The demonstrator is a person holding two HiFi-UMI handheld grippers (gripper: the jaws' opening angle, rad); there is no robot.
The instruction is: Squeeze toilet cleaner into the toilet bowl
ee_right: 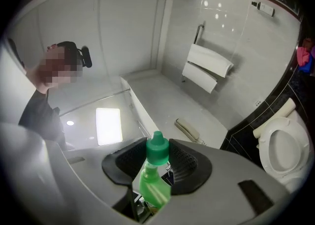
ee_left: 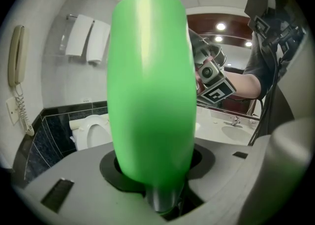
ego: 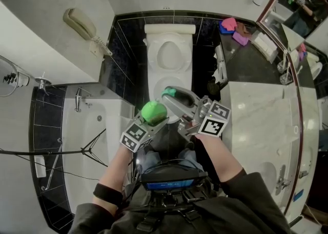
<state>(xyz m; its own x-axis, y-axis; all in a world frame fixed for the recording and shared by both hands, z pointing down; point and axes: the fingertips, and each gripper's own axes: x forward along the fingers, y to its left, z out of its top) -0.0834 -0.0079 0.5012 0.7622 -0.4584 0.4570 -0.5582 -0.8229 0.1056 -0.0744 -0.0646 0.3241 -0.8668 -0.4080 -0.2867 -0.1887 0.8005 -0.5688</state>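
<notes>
- The bottle (ego: 154,111) of toilet cleaner is in the air in front of the person, held from both sides. In the head view it lies against the near edge of the toilet bowl (ego: 153,60).
- The left tongs (ego: 156,120) are clenched round its fat green body. The right tongs (ego: 174,98) are closed on the narrow neck just under the cap (ee_right: 158,149).
- Likely handling: smooth, thin plastic that dents when pressed and could slide in a loose grip, with some weight from the liquid.
- The body is the place to squeeze; the stiffer neck is the place to steady and aim.
- Only the right gripper view shows the cap plainly, seated on the neck. I judge it must come off or open first.
- The left gripper view shows the body filling the tongs and hides the cap.
- Only the head view shows both tongs and the bowl together, with the bowl's opening uncovered.
</notes>
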